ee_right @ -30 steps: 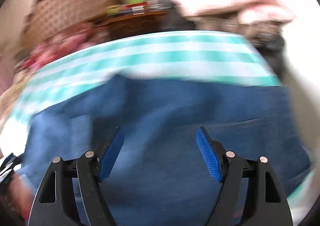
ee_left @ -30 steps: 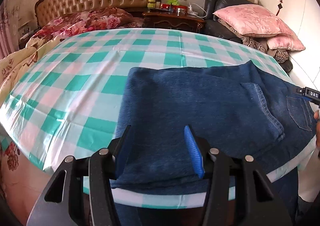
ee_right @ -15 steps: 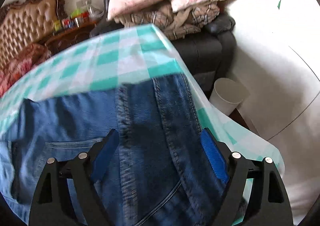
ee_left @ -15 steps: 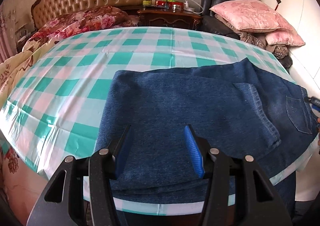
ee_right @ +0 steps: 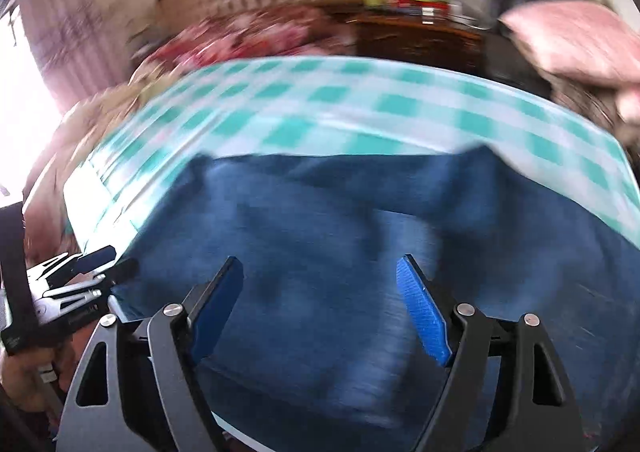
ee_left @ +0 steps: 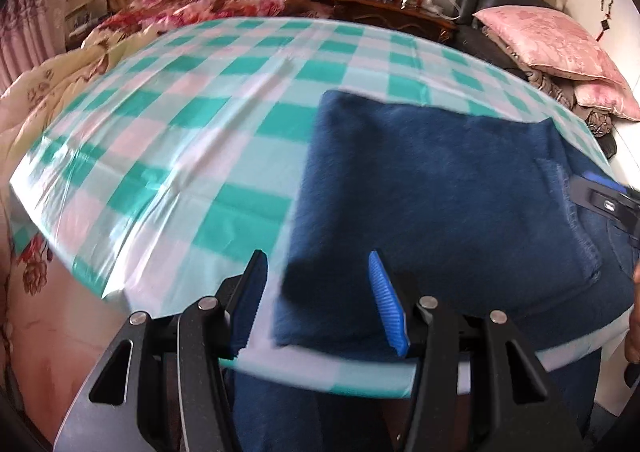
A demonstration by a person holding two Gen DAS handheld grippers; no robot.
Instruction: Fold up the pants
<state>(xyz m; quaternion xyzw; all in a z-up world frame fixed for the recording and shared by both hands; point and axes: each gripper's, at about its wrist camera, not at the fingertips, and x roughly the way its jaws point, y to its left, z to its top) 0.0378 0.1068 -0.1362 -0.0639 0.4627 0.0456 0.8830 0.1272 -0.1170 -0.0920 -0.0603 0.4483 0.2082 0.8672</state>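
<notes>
The checked counter (ee_left: 192, 155) fills most of the view, bed (ee_left: 208, 3) behind it at 11 o'clock. Folded pants (ee_left: 432, 187) lie at its near-right edge — about 4 o'clock. Left gripper (ee_left: 316, 292) hovers spread over their near-left corner; right gripper (ee_right: 320, 308) is spread too, holding nothing.

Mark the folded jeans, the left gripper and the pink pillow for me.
folded jeans (ee_left: 432, 187), left wrist view, middle of top denim layer.
left gripper (ee_left: 316, 294), left wrist view, midway between its fingertips.
pink pillow (ee_left: 548, 39), left wrist view, centre of its face.
</notes>
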